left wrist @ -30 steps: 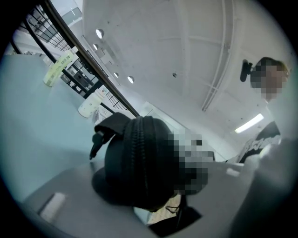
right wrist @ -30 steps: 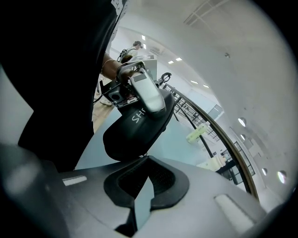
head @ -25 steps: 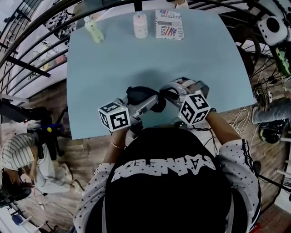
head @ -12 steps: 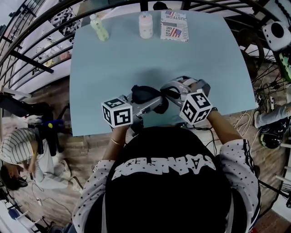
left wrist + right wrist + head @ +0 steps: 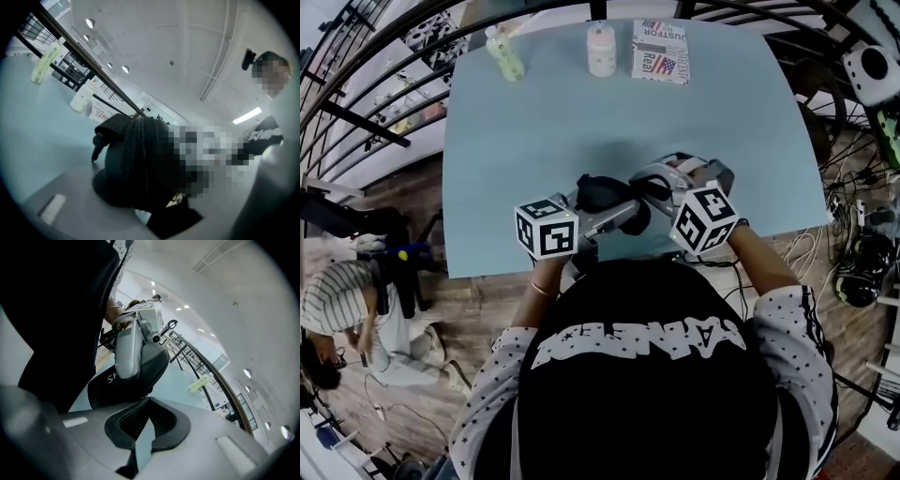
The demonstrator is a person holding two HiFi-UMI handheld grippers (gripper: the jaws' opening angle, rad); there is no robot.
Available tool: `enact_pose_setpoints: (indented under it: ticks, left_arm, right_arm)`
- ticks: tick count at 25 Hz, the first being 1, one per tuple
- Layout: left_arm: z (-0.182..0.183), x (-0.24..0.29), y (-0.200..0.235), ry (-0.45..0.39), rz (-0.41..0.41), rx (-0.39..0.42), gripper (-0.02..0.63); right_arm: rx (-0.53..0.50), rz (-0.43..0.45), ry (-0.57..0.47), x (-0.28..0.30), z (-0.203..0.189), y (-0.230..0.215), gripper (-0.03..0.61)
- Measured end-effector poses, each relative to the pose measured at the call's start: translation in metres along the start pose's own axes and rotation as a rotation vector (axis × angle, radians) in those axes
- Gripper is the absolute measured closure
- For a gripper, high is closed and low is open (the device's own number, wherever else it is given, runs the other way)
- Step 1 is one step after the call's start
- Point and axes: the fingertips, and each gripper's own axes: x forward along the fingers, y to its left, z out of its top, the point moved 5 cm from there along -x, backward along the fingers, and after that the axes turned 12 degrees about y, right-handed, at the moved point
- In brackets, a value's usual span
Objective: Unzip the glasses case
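The black glasses case (image 5: 602,195) is held just above the near part of the light blue table (image 5: 534,141). My left gripper (image 5: 614,208) comes in from the left and is shut on the case. In the left gripper view the case (image 5: 136,164) fills the space between the jaws, its zipper running up the middle. My right gripper (image 5: 649,185) meets the case from the right. In the right gripper view its black pads (image 5: 164,420) are pressed together at the case's edge (image 5: 105,387), with a small zipper pull (image 5: 145,396) pinched at their tips.
A green bottle (image 5: 504,58), a white bottle (image 5: 602,52) and a printed box (image 5: 661,52) stand along the table's far edge. A dark railing (image 5: 356,122) curves round the left side. A person in a striped top (image 5: 337,319) crouches on the floor at the left.
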Motion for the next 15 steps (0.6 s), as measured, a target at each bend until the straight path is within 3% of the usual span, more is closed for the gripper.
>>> enact_pose_setpoints:
  ticks: [15]
  left_arm:
    - [-0.010, 0.003, -0.005, 0.051, -0.025, 0.001, 0.614]
  right_arm:
    - [-0.058, -0.019, -0.028, -0.002, 0.017, -0.005, 0.573]
